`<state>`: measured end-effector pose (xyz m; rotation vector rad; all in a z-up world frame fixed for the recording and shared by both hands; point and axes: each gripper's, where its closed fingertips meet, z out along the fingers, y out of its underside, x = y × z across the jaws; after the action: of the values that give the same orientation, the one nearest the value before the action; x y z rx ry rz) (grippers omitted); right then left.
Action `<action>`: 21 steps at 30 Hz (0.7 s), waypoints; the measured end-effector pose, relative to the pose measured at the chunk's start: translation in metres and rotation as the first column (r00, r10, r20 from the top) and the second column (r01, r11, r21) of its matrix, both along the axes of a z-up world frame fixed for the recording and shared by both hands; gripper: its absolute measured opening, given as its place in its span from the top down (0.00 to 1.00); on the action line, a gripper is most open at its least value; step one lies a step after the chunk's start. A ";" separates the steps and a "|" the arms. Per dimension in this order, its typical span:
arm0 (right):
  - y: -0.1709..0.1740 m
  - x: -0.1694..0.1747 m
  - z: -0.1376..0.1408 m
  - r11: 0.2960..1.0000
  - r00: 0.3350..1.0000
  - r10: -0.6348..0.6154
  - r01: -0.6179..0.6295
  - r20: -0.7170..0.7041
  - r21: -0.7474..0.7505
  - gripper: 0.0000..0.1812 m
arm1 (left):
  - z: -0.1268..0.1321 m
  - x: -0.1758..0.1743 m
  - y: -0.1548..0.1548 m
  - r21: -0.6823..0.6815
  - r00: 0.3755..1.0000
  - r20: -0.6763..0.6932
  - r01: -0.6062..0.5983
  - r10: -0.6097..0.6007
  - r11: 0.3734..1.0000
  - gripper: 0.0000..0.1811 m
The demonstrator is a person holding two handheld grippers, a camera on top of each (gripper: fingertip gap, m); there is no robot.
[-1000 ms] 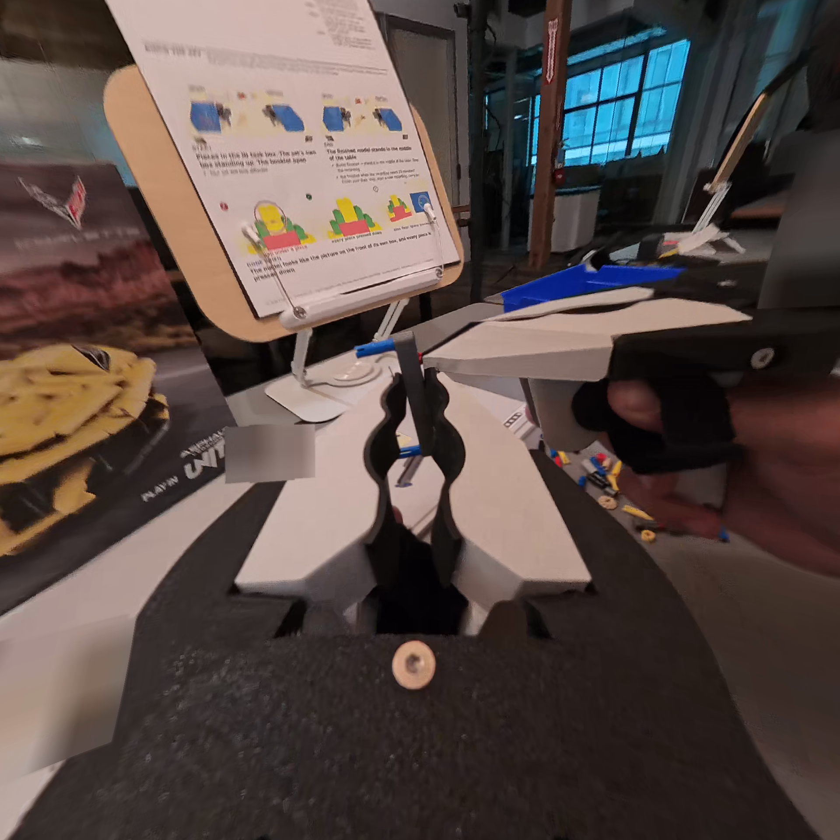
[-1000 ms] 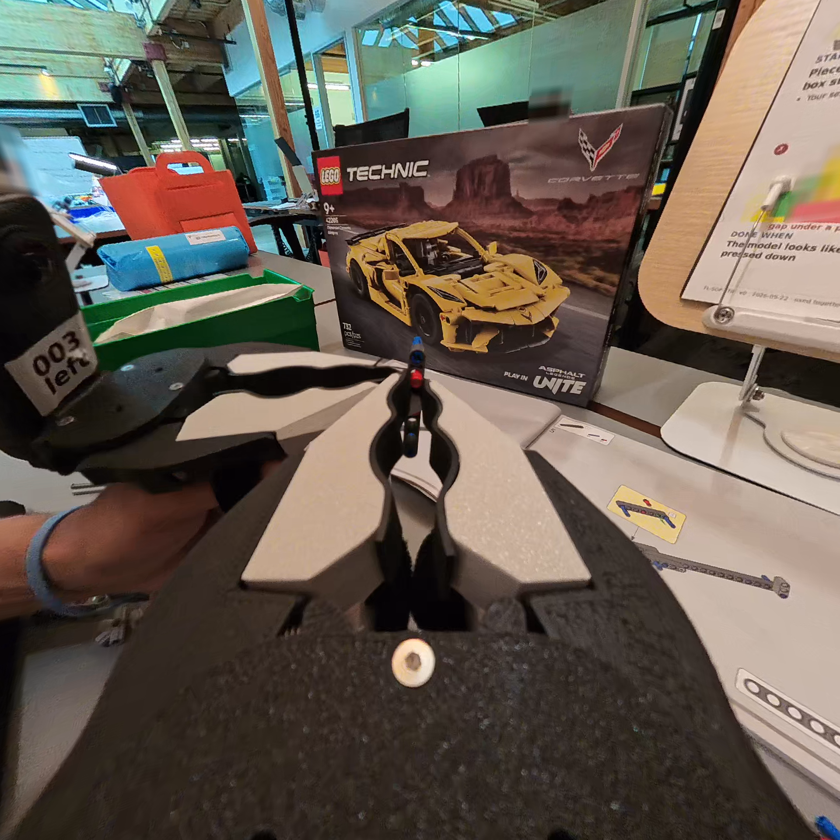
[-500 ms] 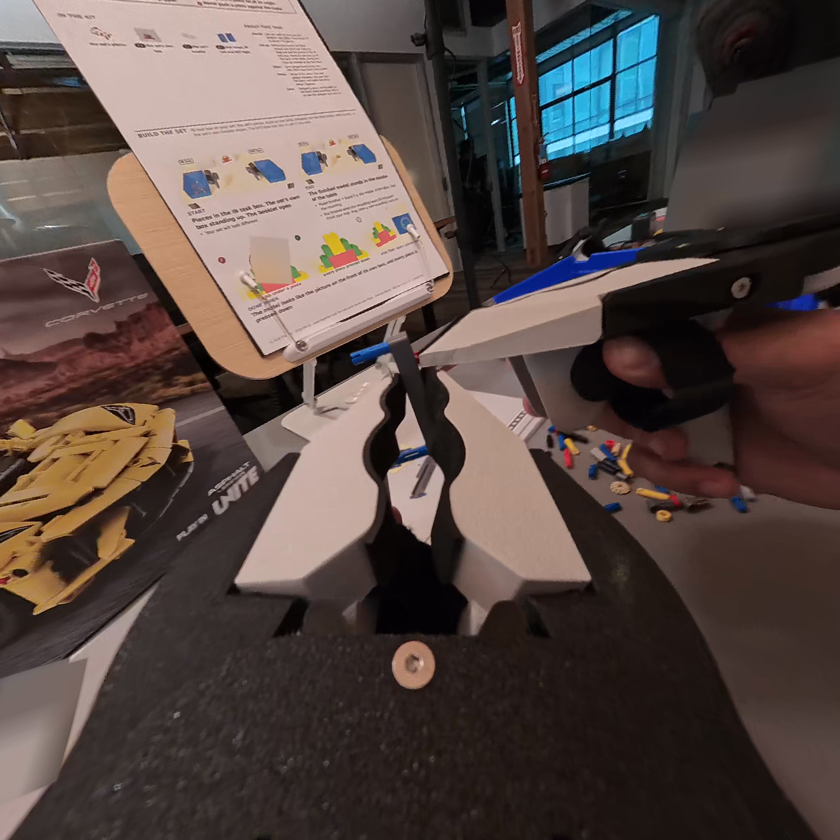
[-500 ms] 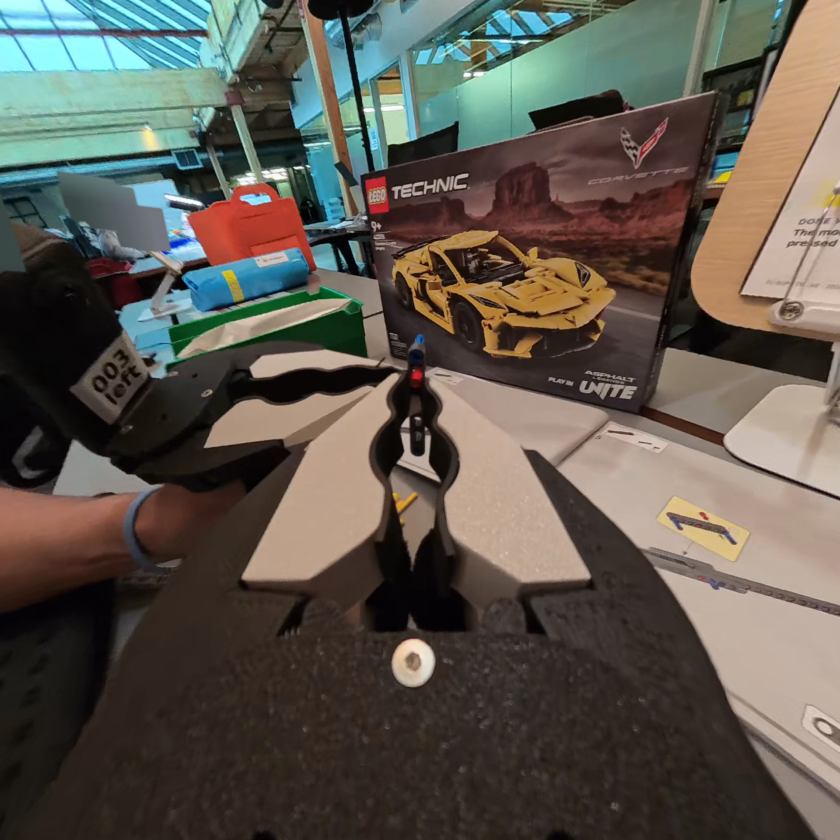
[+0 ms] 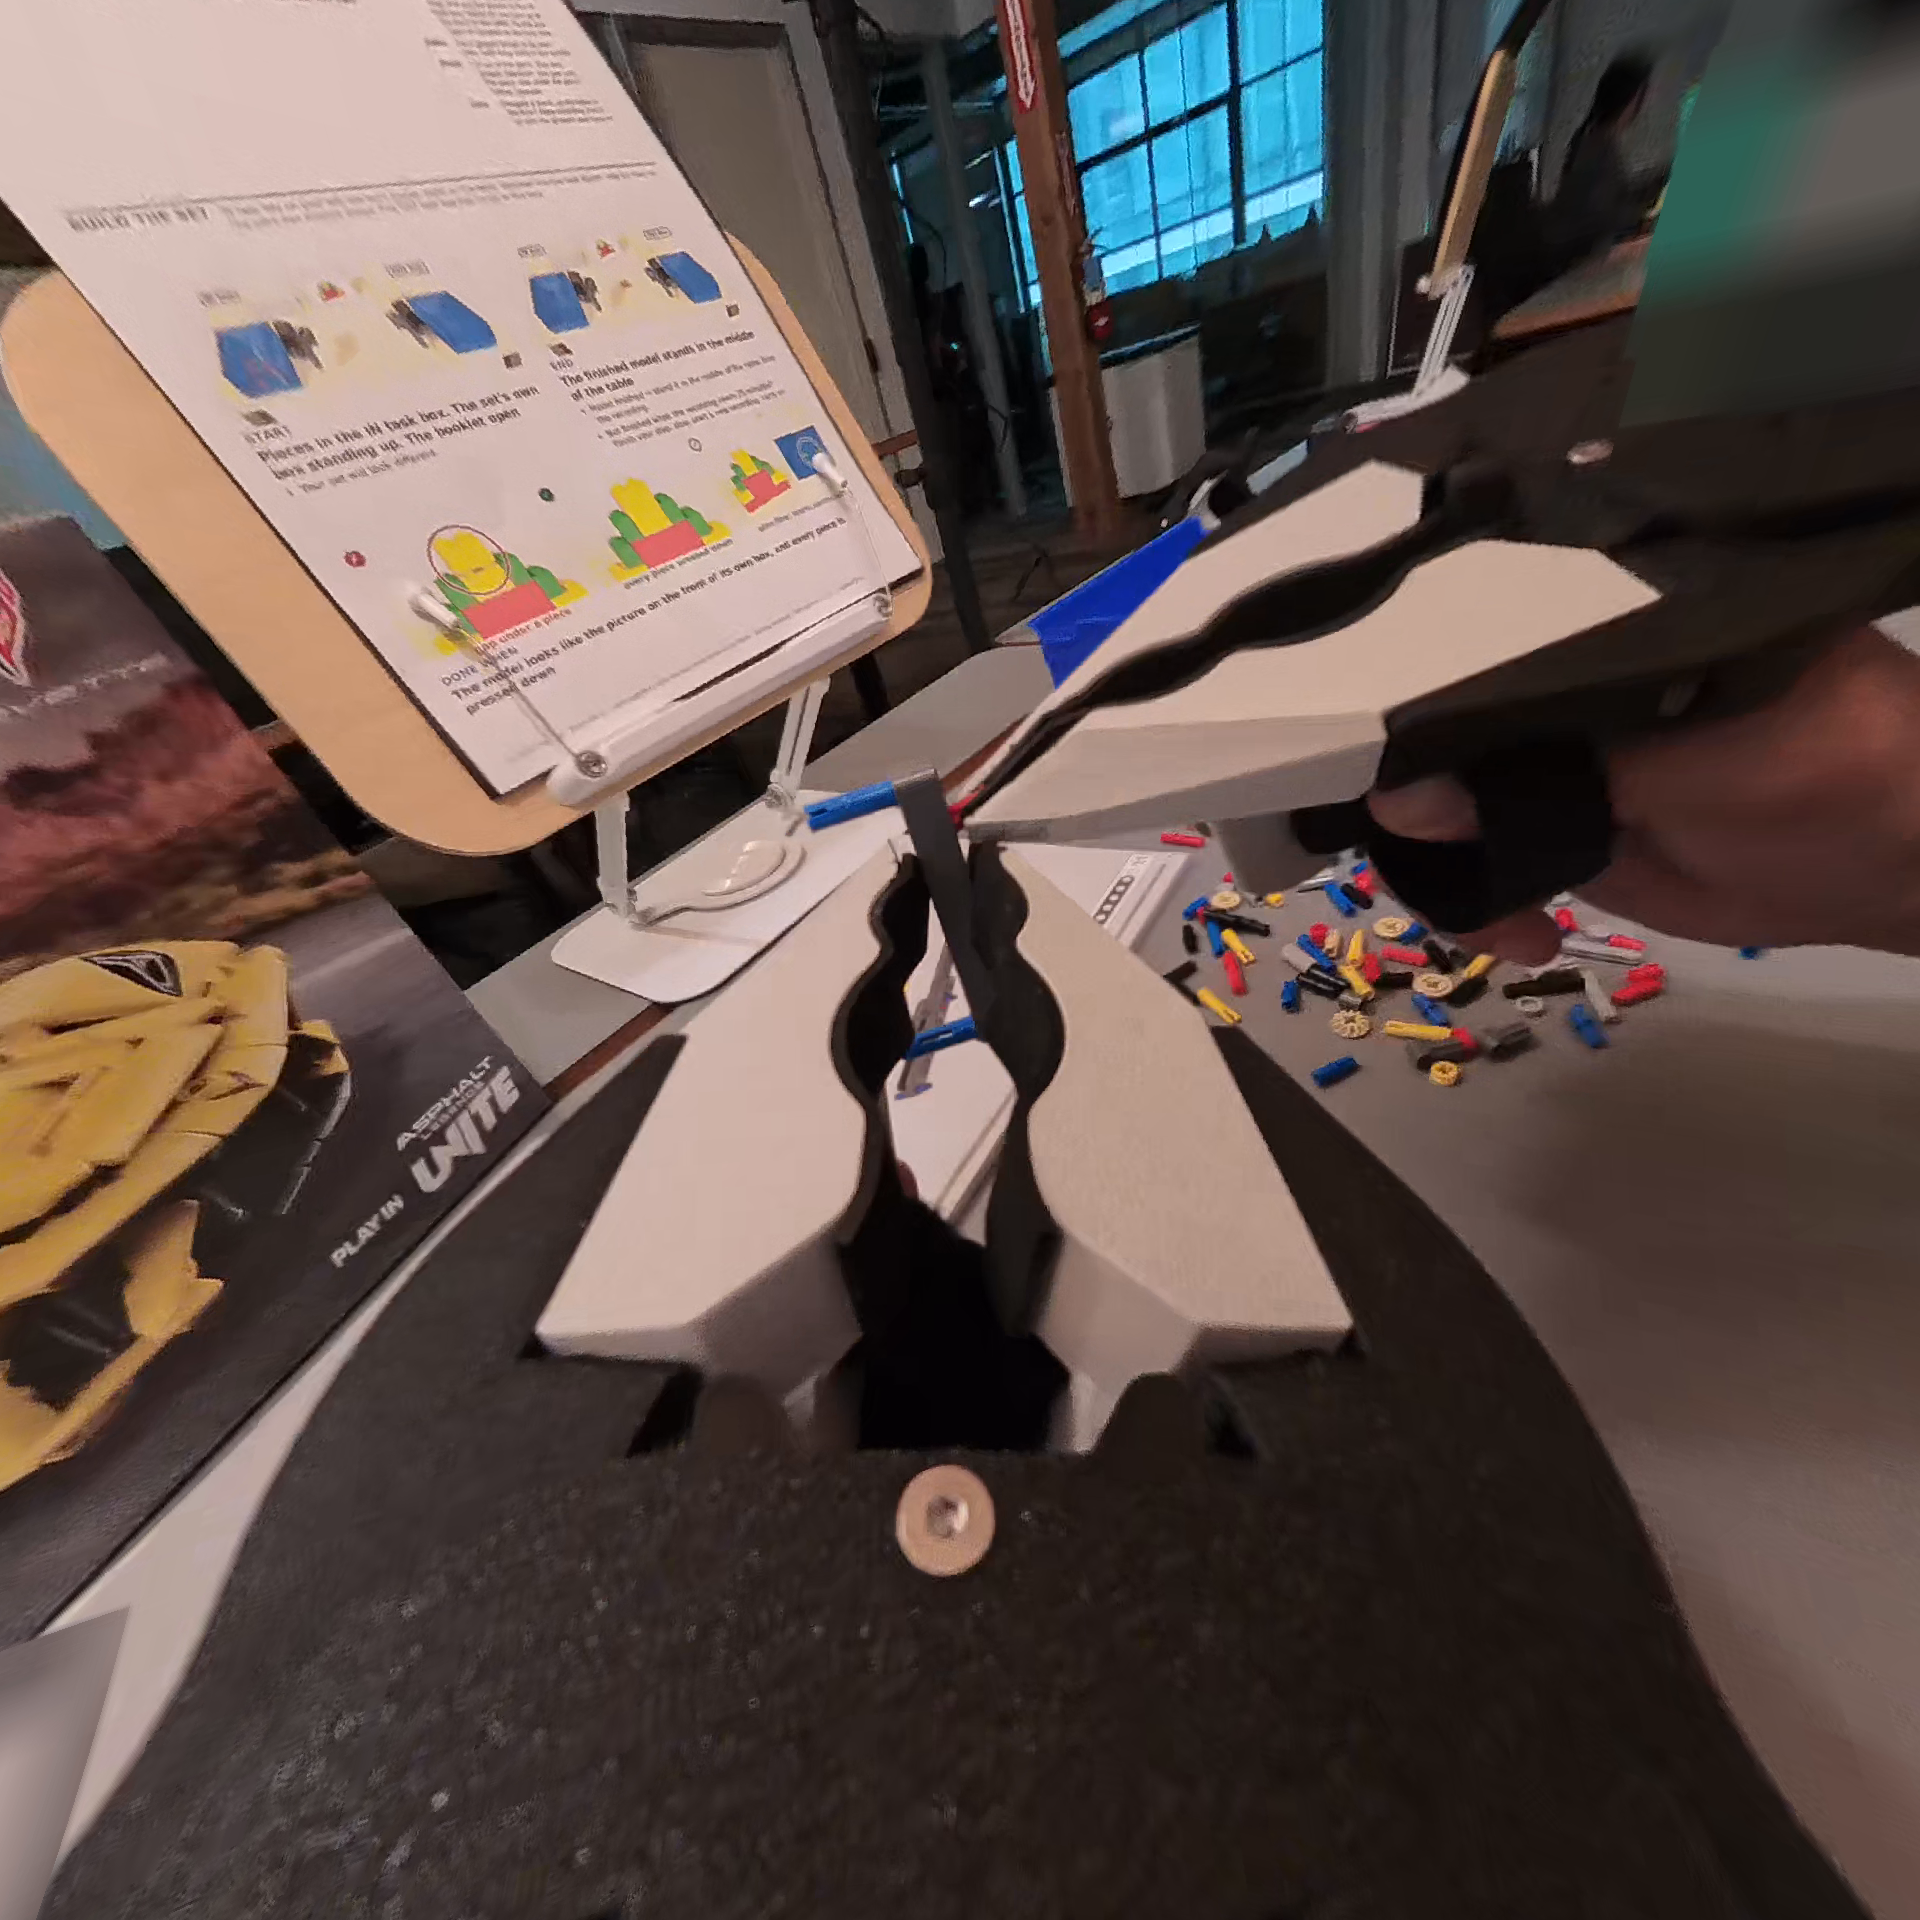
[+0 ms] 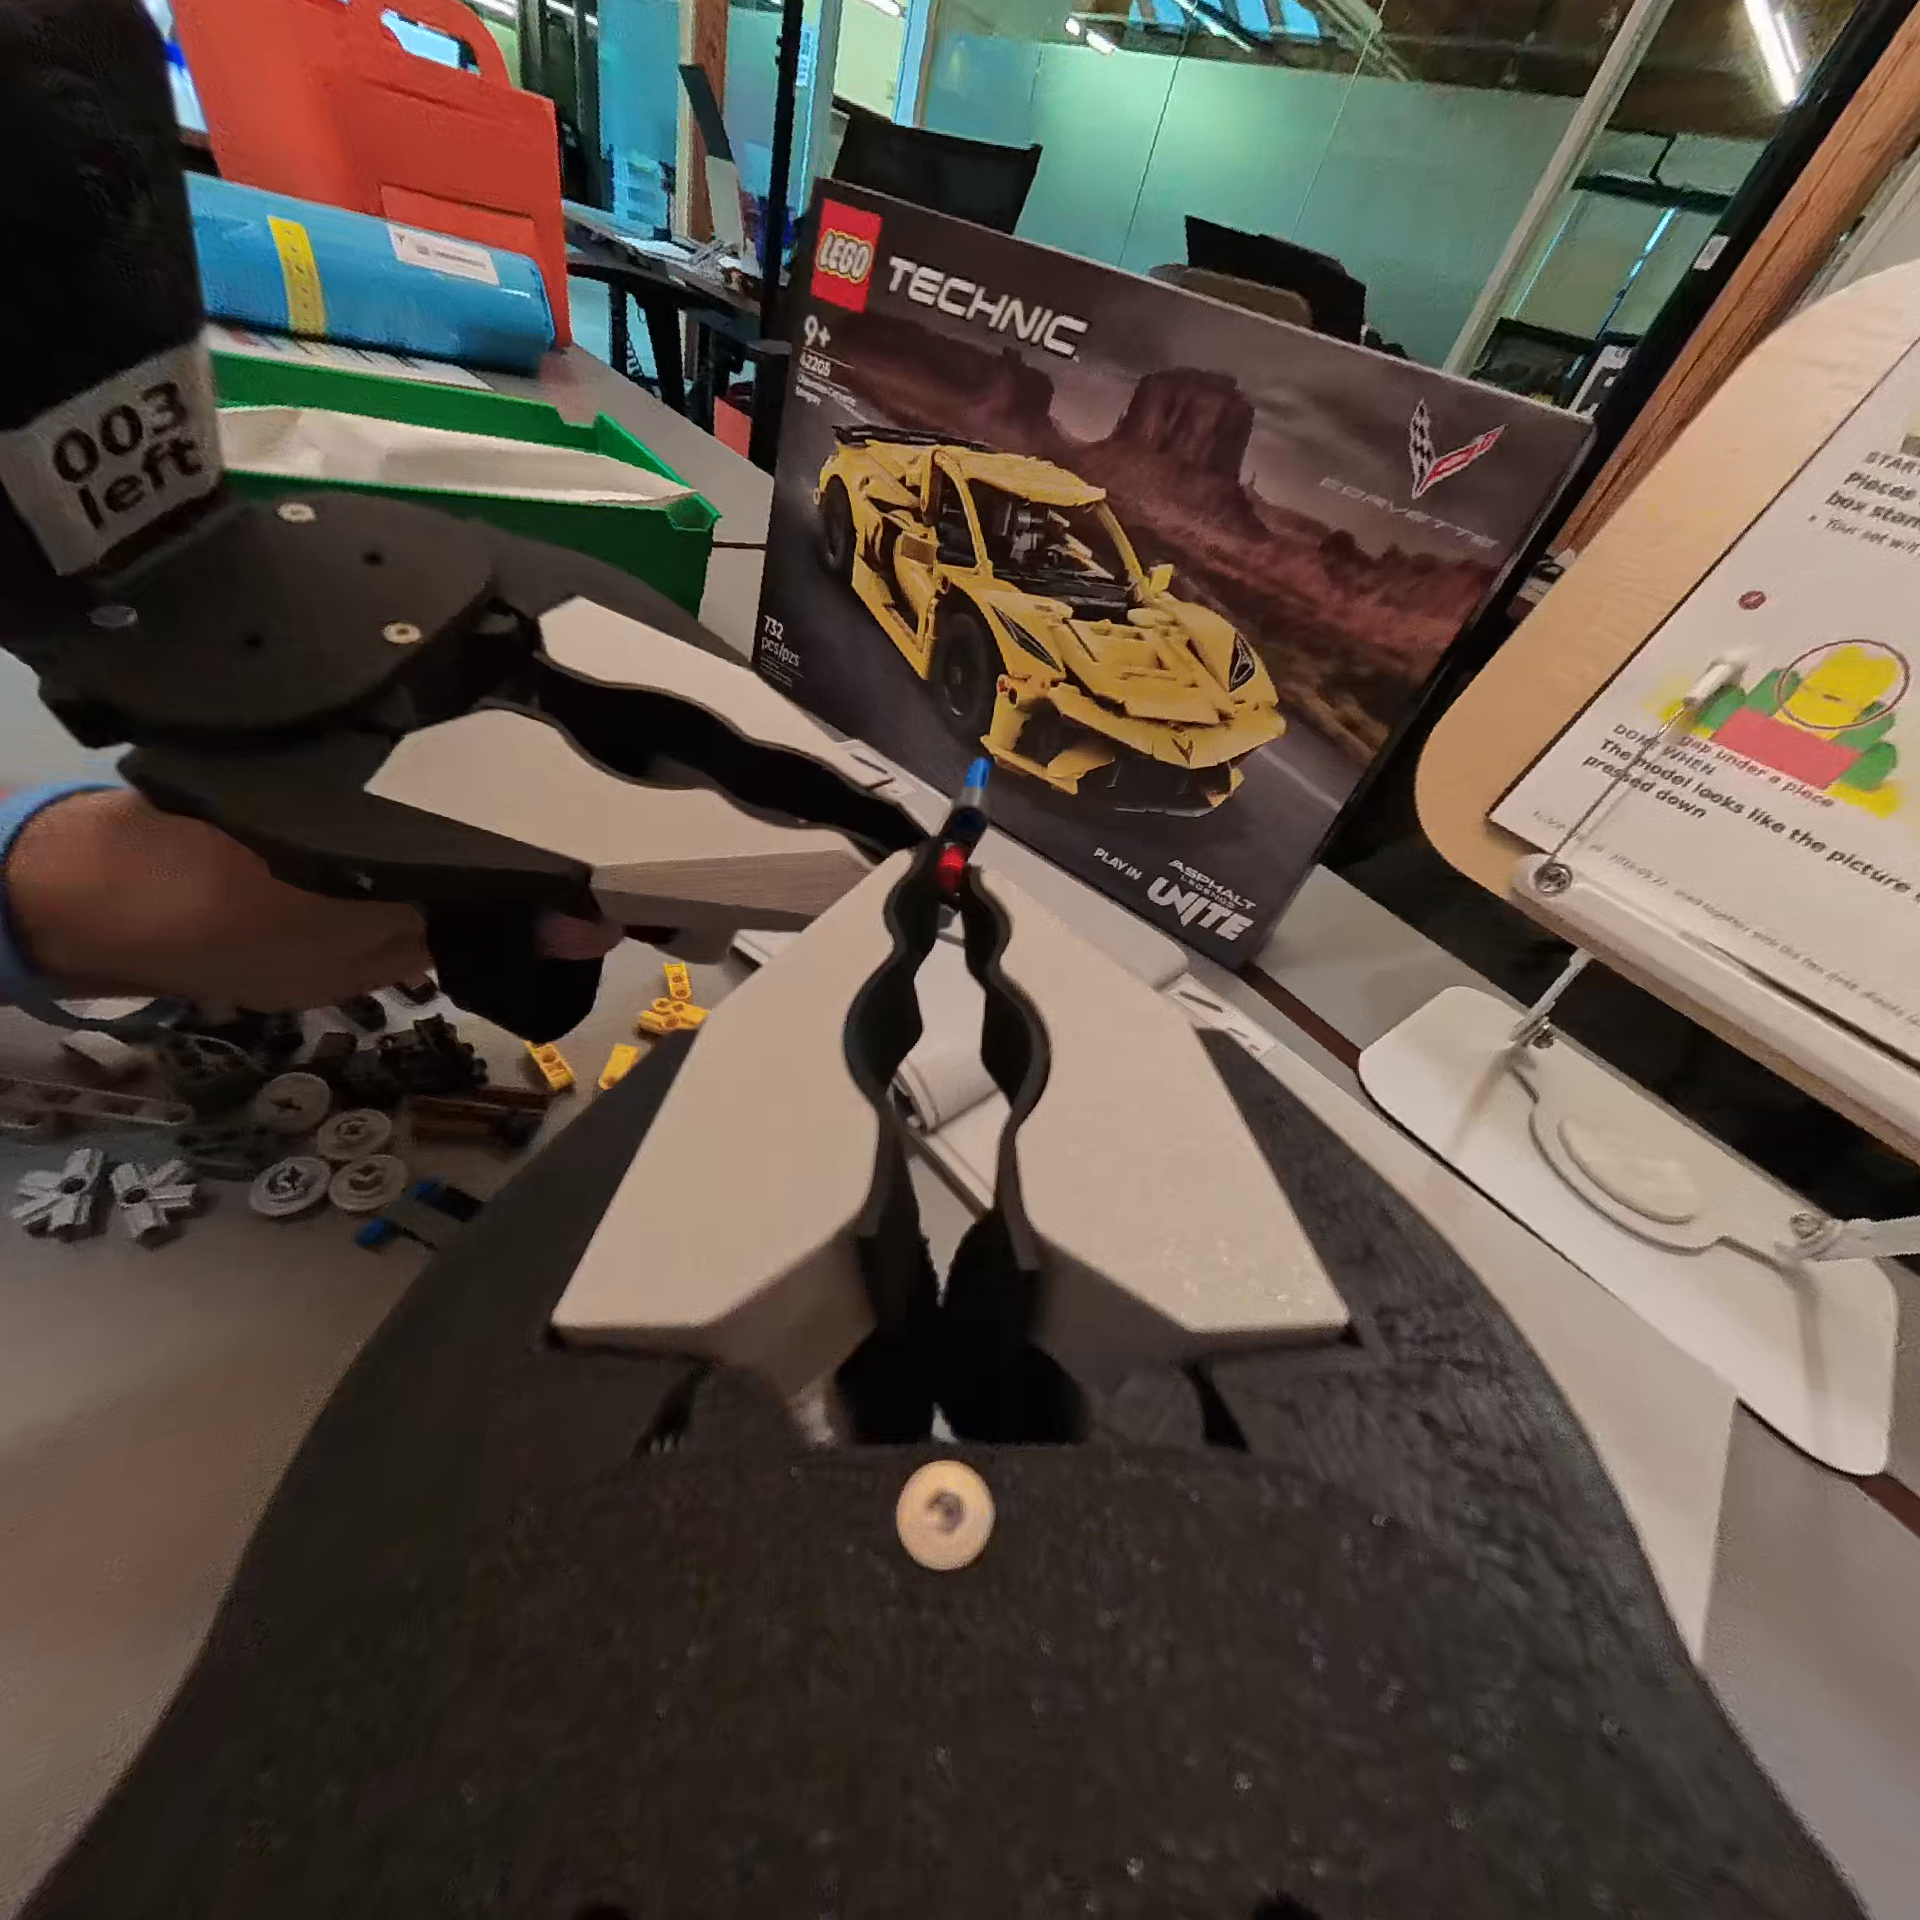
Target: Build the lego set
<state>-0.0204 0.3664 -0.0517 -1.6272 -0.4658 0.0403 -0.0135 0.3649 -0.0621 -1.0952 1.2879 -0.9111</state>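
Blue-lit windows [image 5: 1174,156], wooden post [image 5: 1049,260]

Both grippers' fingers [image 5: 1039,1049] clamped, tips together

Lego pieces in mid-air — and loose on the counter

A dark grey beam [image 5: 940,873], blue pin [image 5: 852,805] through its top, stands upright; small coloured pins [image 5: 1392,987] lie scattered on the counter [image 5: 1558,1195].
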 end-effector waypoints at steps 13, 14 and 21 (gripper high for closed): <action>0.004 0.006 -0.002 0.996 0.995 -0.086 0.085 0.051 0.013 0.98 | -0.003 0.006 0.003 -0.223 0.999 0.041 -0.024 0.034 0.974 0.96; 0.004 0.006 -0.001 0.995 0.994 -0.096 0.095 0.056 0.020 0.98 | -0.003 0.006 0.003 -0.229 0.998 0.048 -0.029 0.041 0.973 0.96; 0.002 -0.002 0.011 1.000 0.974 -0.007 0.009 -0.227 0.006 0.98 | 0.012 0.001 0.000 -0.195 0.987 0.143 -0.049 0.078 0.980 0.96</action>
<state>-0.0227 0.3680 -0.0403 -1.5951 -0.2834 0.2163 -0.0126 0.3652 -0.0497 -1.1855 1.0523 -1.0650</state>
